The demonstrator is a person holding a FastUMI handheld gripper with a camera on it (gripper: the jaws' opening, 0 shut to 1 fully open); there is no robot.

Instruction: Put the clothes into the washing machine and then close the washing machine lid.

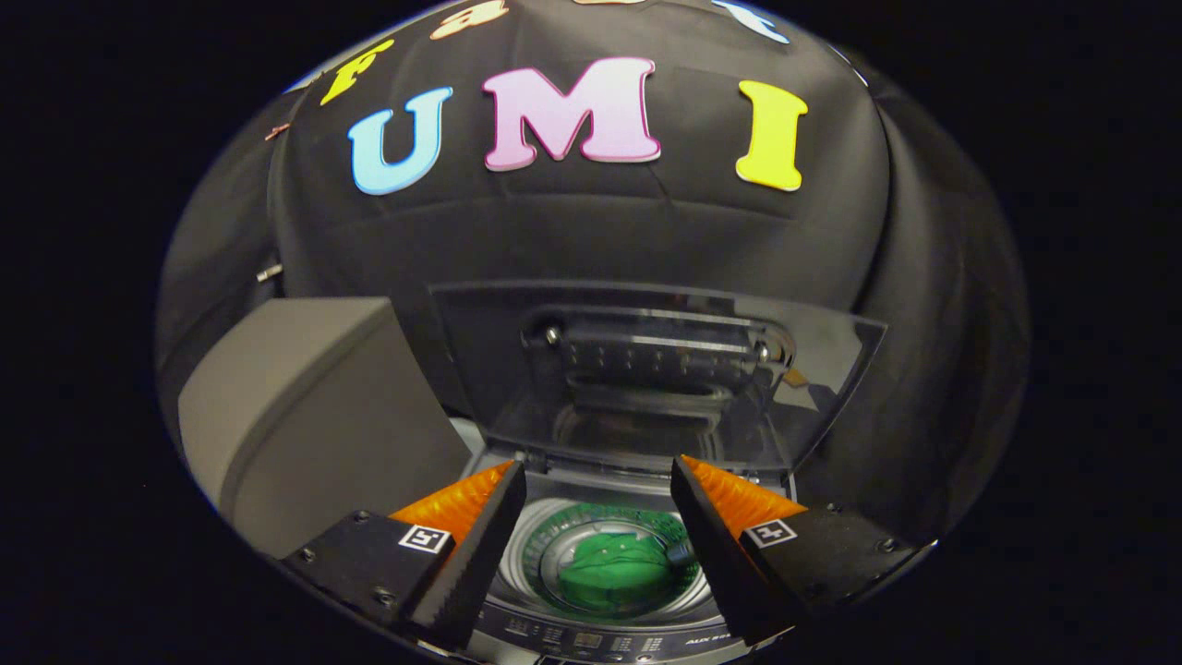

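Note:
A small top-loading washing machine (591, 637) stands just below and ahead of my fingers. Its clear lid (646, 369) is raised upright behind the drum opening. A green piece of clothing (614, 573) lies at the bottom of the drum, seen between my two fingers. My gripper (598, 471) hangs above the drum, open, with nothing held between the fingers.
A grey box-like object (314, 406) stands to the left of the machine, close to my left finger. Black cloth walls close in the booth behind and to both sides.

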